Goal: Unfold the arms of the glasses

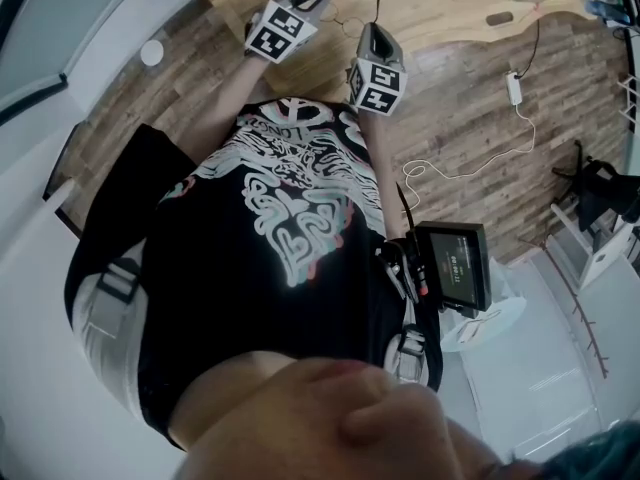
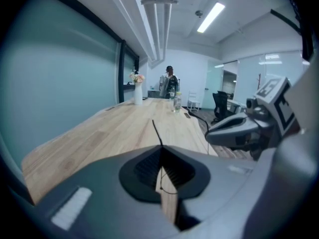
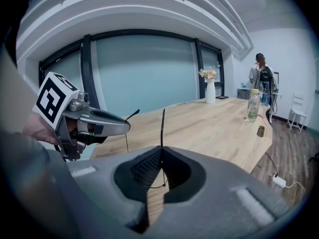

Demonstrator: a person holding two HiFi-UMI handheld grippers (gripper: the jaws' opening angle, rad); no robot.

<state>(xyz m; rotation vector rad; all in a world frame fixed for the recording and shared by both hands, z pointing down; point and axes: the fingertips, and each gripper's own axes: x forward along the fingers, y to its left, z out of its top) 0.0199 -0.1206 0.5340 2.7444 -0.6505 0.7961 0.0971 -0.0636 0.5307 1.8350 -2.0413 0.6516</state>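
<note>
Okay, left gripper (image 2: 160,146) has its jaws pressed together on one thin black arm (image 2: 156,130) of the glasses (image 3: 126,139). The arm pokes up past the tips, and a fine wire loop of the frame shows in the slot just behind the pads. Right gripper (image 3: 162,148) is the same, jaws closed on the other arm (image 3: 162,125), which stands near upright beyond its tips. The glasses are held up off the surface between the two grippers. In the head view these sit close side by side, apart, over the near edge of the wooden table (image 1: 440,3). Each gripper view catches the opposite gripper off to the side, marker cube showing. Further out on the table there's a white vase (image 2: 138,95) with flowers and a clear bottle (image 2: 177,101), and a person (image 2: 170,81) stands at the far end. In the head view, below the grippers, is the wearer's black T-shirt (image 1: 240,308) with a white graphic, and a small screen device (image 1: 455,266) sits at the hip. A white cable (image 1: 470,168) with an adapter lies on the wood floor (image 1: 470,118).
</note>
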